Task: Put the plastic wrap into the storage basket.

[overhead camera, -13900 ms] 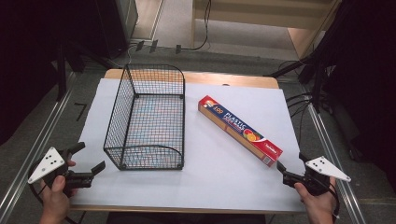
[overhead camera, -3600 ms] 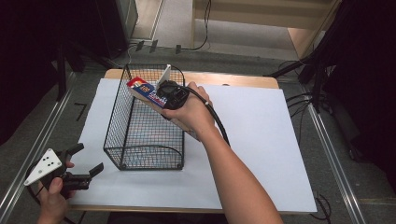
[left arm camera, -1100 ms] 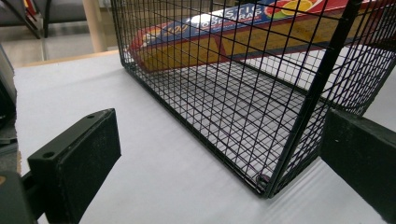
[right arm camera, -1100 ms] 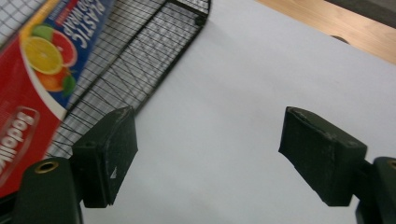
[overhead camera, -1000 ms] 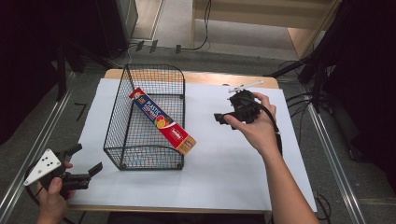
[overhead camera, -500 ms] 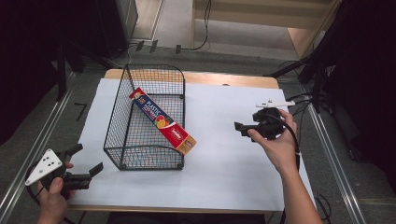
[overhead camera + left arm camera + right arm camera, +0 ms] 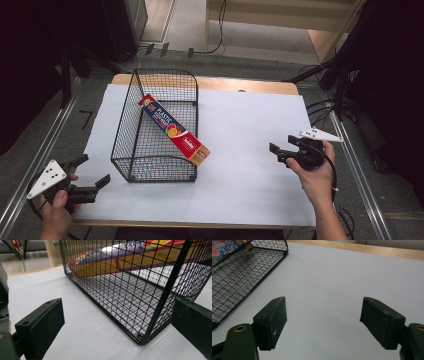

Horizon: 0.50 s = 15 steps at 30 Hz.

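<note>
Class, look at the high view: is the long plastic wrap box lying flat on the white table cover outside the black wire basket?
No, the long plastic wrap box sits slanted inside the black wire basket, one end propped over its rim.

a wooden table (image 7: 260, 86) carries a white sheet (image 7: 250, 130); a black wire basket (image 7: 150, 150) stands on it.

box (image 7: 173, 132) top face: "PLASTIC", next word too small to read
box side, left gripper view (image 7: 120, 247): "…STI…", "…OD WRAP"
box, right gripper view (image 7: 223, 247): "PLASTIC"
</note>
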Available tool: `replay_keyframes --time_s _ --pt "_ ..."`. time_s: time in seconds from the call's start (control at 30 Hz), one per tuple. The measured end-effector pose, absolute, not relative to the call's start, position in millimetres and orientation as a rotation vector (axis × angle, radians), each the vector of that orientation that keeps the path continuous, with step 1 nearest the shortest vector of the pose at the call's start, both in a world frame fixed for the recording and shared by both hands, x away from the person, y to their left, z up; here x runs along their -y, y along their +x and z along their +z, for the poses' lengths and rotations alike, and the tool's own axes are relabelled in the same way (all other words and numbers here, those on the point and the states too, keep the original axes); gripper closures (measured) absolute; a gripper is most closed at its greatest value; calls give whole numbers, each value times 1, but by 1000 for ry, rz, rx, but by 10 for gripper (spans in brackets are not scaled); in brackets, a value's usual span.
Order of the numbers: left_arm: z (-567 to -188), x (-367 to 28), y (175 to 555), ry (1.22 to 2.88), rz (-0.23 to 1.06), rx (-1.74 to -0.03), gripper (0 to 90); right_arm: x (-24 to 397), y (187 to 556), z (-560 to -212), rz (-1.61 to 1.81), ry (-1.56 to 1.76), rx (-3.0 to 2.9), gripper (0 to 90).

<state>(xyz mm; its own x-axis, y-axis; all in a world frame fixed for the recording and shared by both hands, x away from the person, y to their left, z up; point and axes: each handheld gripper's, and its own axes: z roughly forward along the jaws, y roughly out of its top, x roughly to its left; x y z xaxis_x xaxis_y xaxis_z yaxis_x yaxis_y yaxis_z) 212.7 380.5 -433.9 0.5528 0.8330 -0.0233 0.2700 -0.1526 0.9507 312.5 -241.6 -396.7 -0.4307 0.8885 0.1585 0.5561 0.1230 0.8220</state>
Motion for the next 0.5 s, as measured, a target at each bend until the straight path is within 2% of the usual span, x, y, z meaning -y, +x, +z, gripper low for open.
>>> replay_keyframes --time_s 0.5 --pt "-433 -380 212 1709 645 -924 0 284 279 -432 1297 1406 -1917 224"
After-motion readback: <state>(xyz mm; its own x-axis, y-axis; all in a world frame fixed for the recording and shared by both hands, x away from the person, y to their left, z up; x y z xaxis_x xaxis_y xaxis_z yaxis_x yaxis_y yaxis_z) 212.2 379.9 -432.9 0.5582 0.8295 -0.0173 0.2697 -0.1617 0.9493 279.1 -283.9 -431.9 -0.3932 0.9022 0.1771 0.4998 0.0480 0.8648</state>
